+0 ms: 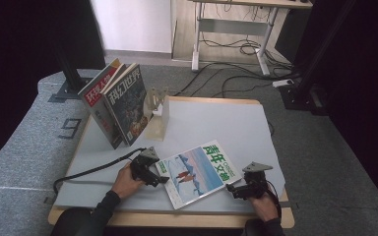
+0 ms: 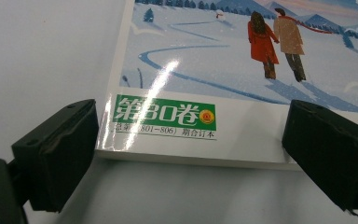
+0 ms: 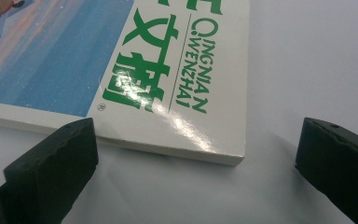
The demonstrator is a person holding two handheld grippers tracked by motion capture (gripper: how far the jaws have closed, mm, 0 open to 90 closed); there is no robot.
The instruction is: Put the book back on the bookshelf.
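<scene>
At lower centre of the high view, the magazine lies flat on the table, one gripper at each end. Left gripper and right gripper both stand wide open, jaws level with the near edges, probably to grip it for lifting. At upper left, two books lean on a stand, likely the destination.

Upper left of the high view: two magazines stand leaning against a pale wooden stand on the grey tabletop. Top of frame: white desk legs on carpet, black cables trailing beneath. Dark curtains at both sides.
</scene>
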